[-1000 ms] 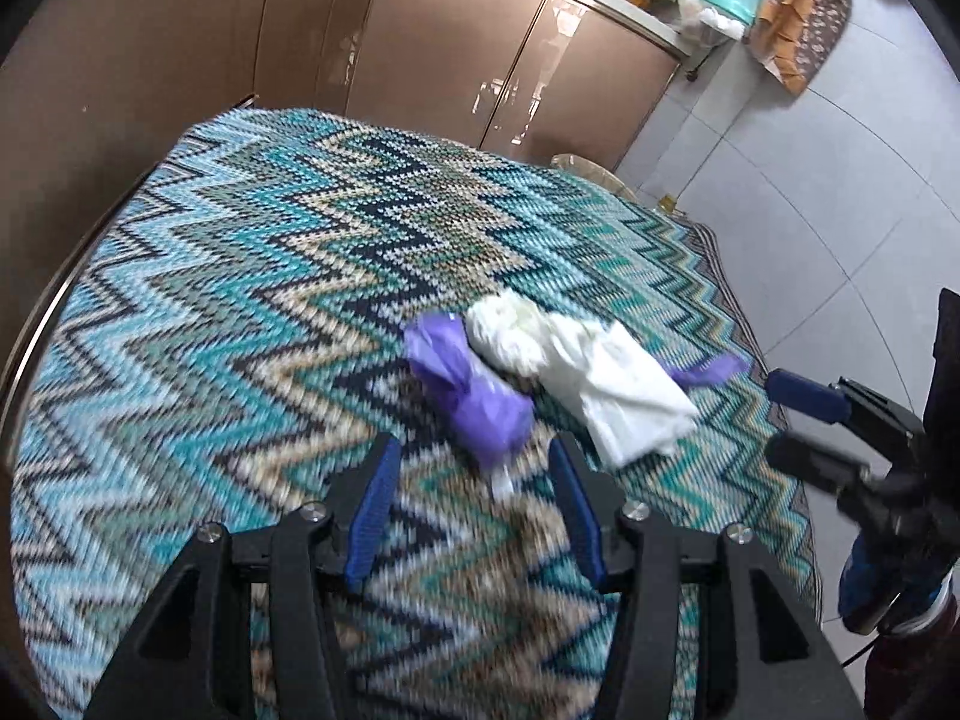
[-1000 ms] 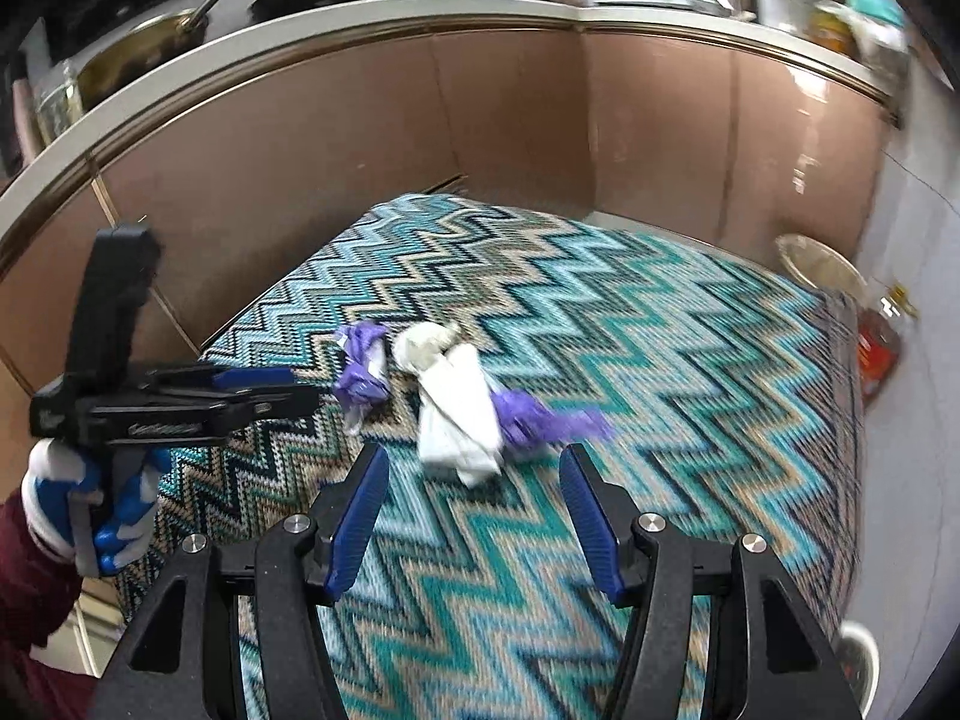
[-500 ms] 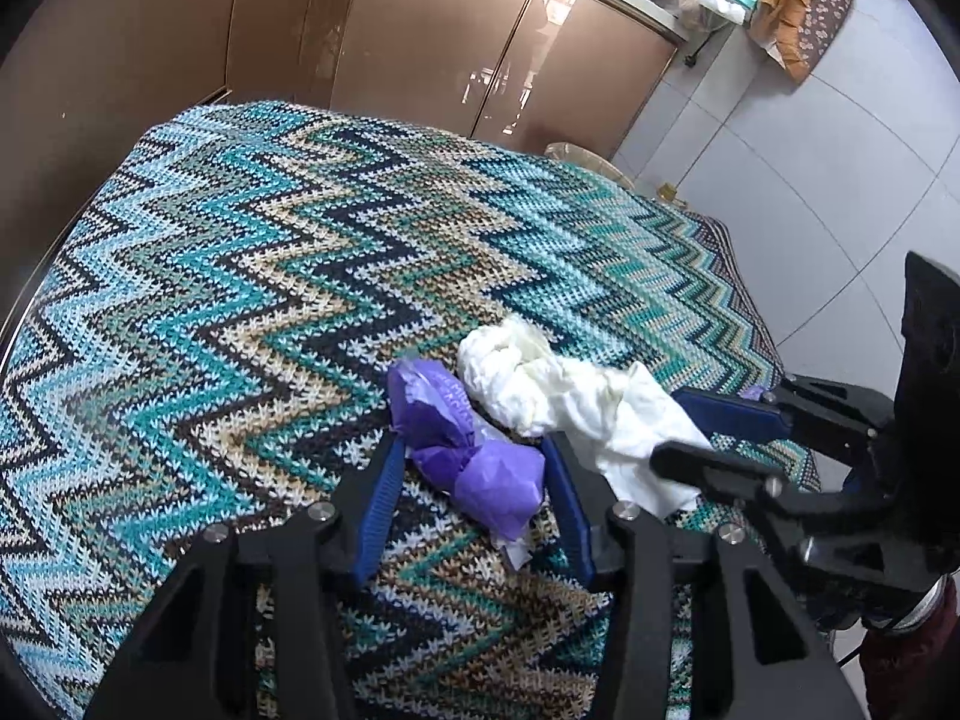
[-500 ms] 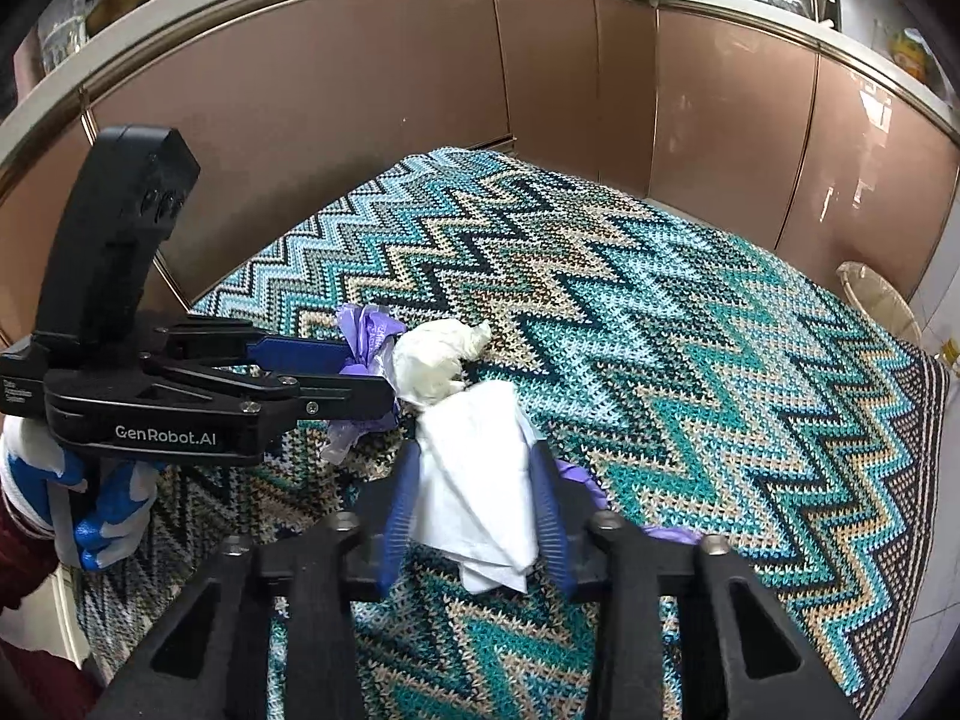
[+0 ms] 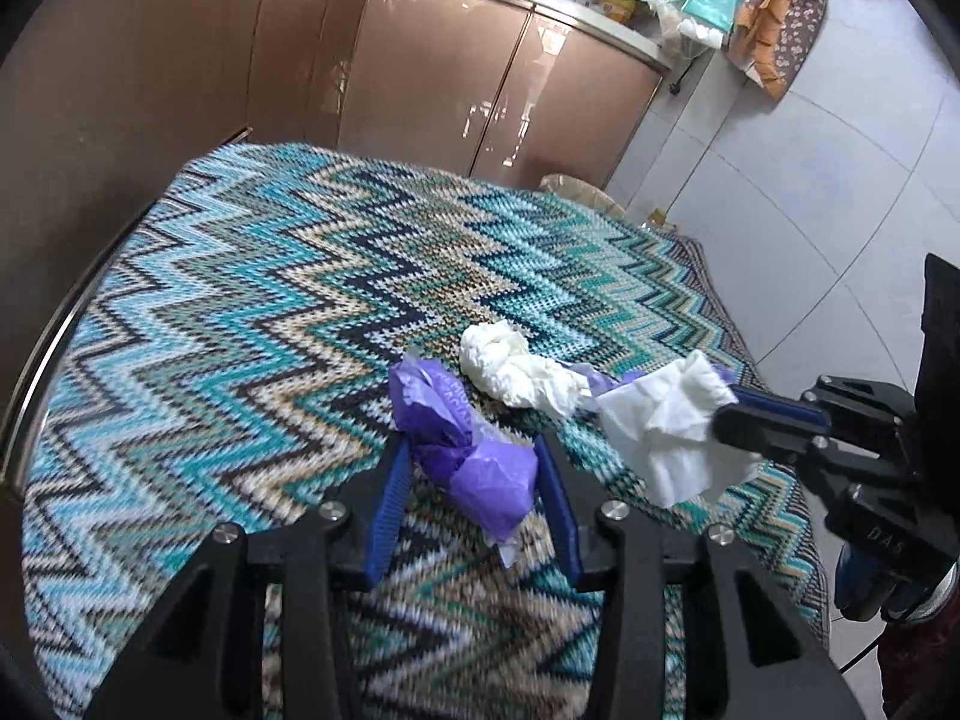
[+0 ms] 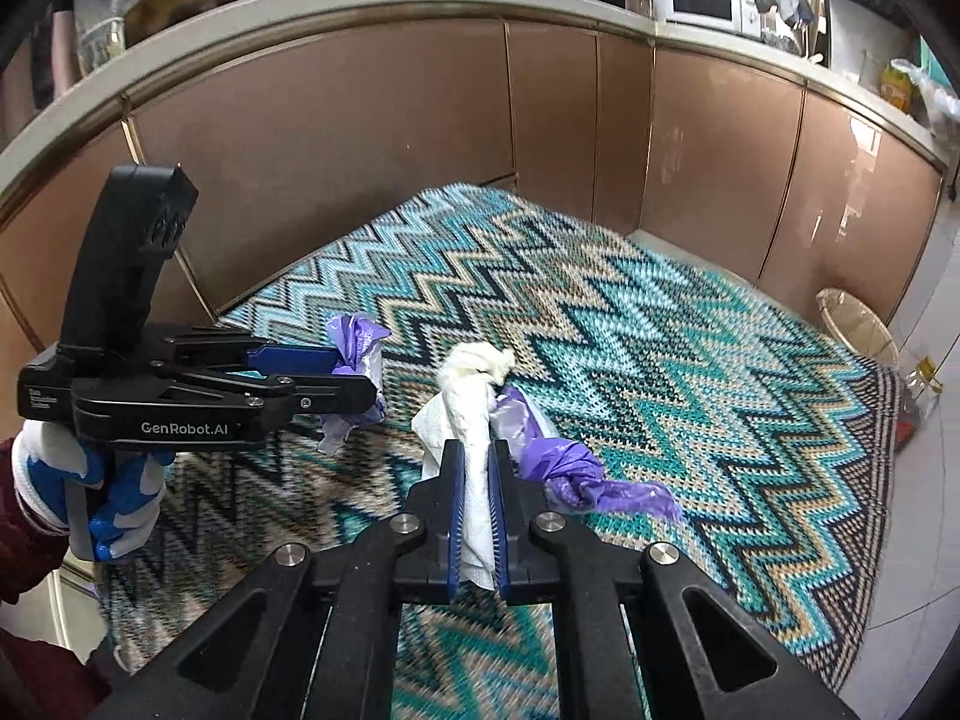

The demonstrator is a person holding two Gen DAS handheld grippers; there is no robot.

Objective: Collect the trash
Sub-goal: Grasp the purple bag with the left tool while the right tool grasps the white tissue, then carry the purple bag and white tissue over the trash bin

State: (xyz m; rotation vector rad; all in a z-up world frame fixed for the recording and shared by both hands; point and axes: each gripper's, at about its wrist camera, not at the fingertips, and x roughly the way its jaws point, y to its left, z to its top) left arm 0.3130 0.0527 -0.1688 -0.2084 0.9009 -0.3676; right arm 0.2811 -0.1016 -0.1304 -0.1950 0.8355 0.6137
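A crumpled purple wrapper sits between the fingers of my left gripper, which is shut on it just above the zigzag rug. It also shows in the right wrist view, held by the left gripper. My right gripper is shut on a white tissue, seen in the left wrist view lifted off the rug. A second purple plastic piece lies under the tissue. The tissue's twisted white end trails toward the rug.
Brown cabinet fronts curve round the far side of the rug. A pale wicker basket stands by the cabinets at the rug's far right corner. White floor tiles lie to the right. A counter above holds pans and a microwave.
Both grippers have closed: the left on the purple wrapper, the right on the white tissue. Both have lifted their pieces slightly off the rug.
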